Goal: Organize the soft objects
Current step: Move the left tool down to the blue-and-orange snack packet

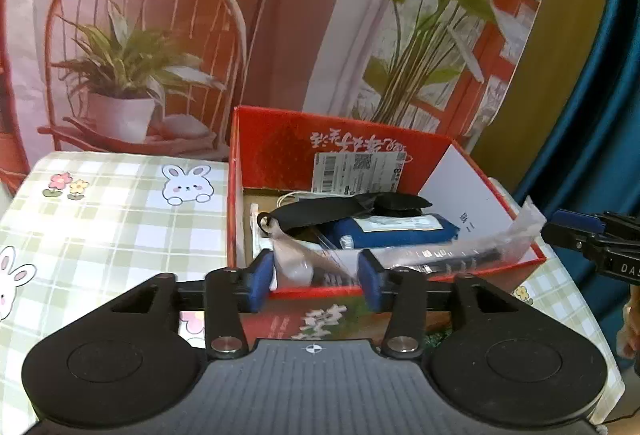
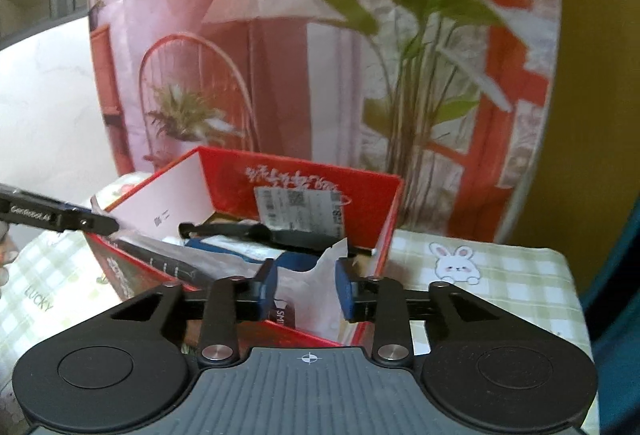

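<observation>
Two handheld grippers, left gripper [image 1: 316,281] and right gripper [image 2: 306,289], are held part-open at the open red cardboard box [image 1: 400,139], each straddling the crinkled clear plastic packet [image 1: 460,249] lying inside; firm closure seems needed next.

Left gripper [image 1: 316,277], right gripper [image 2: 306,289]: jaws apart.

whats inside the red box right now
Inside the red box: a black strap on top of a blue pouch, a clear plastic packet and a white card. Whatever lies beneath them is covered.
</observation>
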Demonstrator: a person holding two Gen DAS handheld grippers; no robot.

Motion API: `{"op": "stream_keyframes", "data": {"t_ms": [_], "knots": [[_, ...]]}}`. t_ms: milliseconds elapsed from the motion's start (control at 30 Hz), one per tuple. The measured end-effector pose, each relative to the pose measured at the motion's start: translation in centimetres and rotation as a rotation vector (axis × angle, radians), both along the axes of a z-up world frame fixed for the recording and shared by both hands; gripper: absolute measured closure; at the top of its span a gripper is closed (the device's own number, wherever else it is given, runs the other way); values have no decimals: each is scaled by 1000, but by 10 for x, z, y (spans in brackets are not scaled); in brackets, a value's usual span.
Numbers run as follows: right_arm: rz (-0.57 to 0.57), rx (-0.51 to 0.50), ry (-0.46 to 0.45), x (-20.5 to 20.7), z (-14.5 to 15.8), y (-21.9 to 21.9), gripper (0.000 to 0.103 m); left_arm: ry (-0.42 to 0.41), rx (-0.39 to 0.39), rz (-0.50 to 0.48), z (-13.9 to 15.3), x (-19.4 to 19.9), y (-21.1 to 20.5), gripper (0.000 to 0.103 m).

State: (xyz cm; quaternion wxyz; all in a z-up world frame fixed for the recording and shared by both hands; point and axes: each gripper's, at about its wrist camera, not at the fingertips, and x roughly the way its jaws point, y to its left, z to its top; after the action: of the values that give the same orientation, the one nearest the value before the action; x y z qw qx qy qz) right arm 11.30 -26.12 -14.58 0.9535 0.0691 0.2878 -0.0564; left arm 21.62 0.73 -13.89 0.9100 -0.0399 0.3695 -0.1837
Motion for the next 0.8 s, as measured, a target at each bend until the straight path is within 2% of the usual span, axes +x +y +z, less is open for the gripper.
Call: {"op": "stream_keyframes", "data": {"t_ms": [33, 67, 267, 800], "knots": [[-15, 2, -10, -4, 0, 1, 59, -7, 3, -1, 2, -6, -1, 45], [-31, 5, -20, -9, 1, 2, 57, -15, 10, -5, 3, -12, -2, 44], [-40, 47, -26, -31, -6, 16, 56, -21, 27, -37, -1, -42, -10, 44], [43, 187, 206, -60, -78, 77, 56, 176, 53, -73, -64, -79, -21, 43]]}}
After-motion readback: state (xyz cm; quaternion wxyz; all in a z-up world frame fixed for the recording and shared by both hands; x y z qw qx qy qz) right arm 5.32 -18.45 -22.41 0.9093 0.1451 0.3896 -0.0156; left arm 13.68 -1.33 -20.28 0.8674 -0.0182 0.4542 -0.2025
